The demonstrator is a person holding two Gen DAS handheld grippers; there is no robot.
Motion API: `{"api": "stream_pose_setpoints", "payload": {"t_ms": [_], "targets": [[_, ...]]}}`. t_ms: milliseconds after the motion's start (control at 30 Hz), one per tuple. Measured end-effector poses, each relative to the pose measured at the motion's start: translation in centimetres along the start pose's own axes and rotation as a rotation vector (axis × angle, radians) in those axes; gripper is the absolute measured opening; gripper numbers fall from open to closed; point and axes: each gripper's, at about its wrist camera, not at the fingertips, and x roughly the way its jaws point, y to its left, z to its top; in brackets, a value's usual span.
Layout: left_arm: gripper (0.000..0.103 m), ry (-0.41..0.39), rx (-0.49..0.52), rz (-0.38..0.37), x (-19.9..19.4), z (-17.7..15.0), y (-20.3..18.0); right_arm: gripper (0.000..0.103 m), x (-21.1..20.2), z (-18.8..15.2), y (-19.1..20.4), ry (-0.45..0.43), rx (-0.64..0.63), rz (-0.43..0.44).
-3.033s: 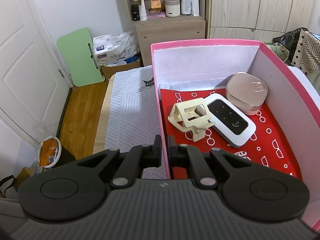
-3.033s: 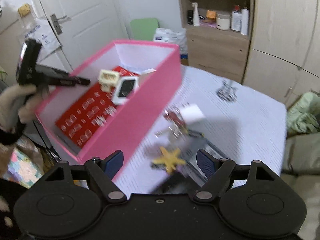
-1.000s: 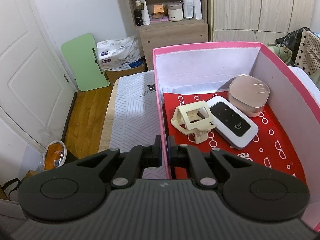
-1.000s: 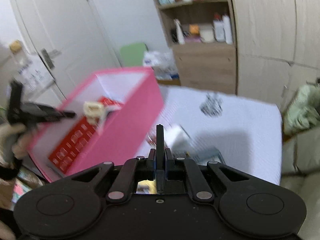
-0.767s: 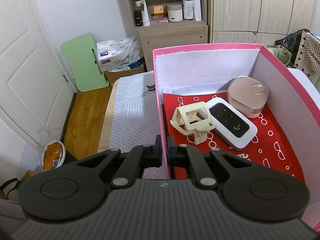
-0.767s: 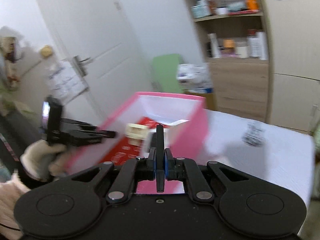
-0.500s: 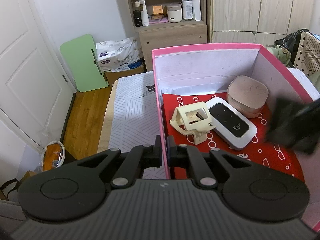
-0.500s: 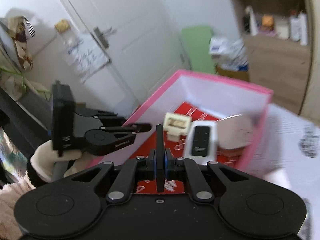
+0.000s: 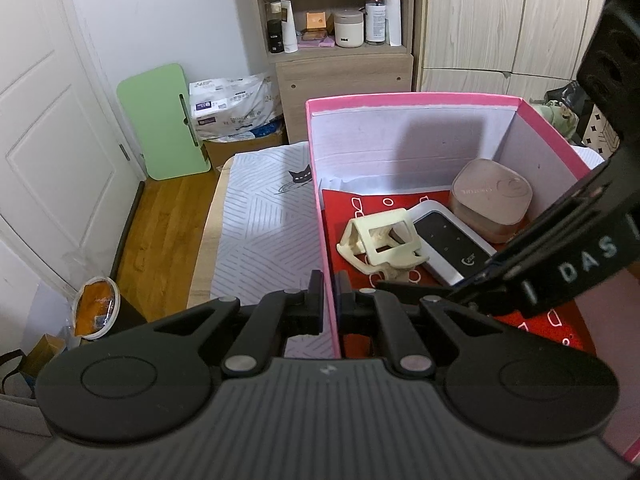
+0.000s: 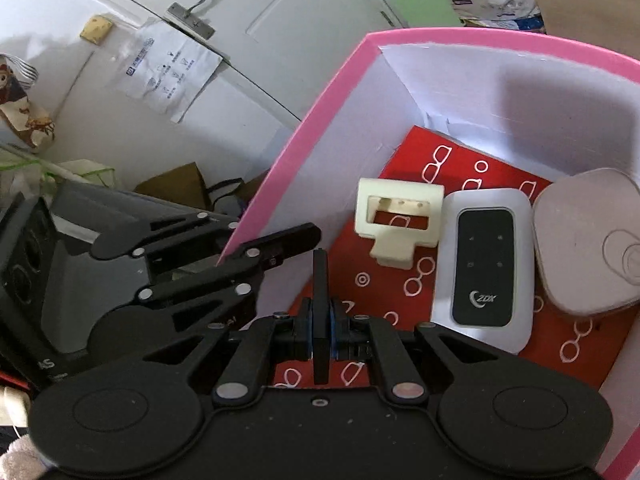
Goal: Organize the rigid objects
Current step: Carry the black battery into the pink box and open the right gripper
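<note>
left gripper (image 9: 330, 300) clamps the pink box (image 9: 412, 100) wall; right gripper (image 10: 320, 326) grips a thin black slab (image 10: 320, 300) above the box.

A cream stand (image 10: 398, 224), white router (image 10: 482, 270) and pink case (image 10: 586, 240) lie side by side in the pink box (image 10: 304, 128).

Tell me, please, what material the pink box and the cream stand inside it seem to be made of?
The pink box: probably cardboard, matte; its thin flat walls are pink outside and lined with white paper inside. The cream stand: likely hard plastic, dull finish; it is a stiff, one-colour frame with cut-out openings. Whether it is moulded or printed cannot be told.
</note>
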Motion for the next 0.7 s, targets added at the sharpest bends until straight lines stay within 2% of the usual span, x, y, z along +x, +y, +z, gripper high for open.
{"api": "stream_pose_setpoints", "payload": {"t_ms": [200,267,300,333,433,700], "targets": [[0.005,-0.001,0.0,0.002,-0.1,-0.1,-0.1,0.012,0.6,-0.1,0.2,0.036,-0.004,0.047],[0.005,-0.001,0.0,0.002,-0.1,-0.1,-0.1,0.017,0.6,-0.2,1.0,0.038,-0.049,-0.022],[0.005,-0.001,0.0,0.002,-0.1,-0.1,-0.1,0.028,0.6,-0.3,1.5,0.023,-0.073,-0.087],[0.005,-0.001,0.0,0.002,-0.1,-0.1,-0.1,0.049,0.7,-0.3,2.3,0.004,-0.108,-0.14],[0.005,-0.002,-0.004,0.0,-0.1,-0.2,0.1,0.053,-0.4,-1.1,4.1,-0.068,-0.228,-0.226],[0.006,-0.001,-0.006,-0.001,-0.1,-0.1,0.1,0.056,-7.2,-4.4,6.1,-0.244,-0.294,-0.246]]}}
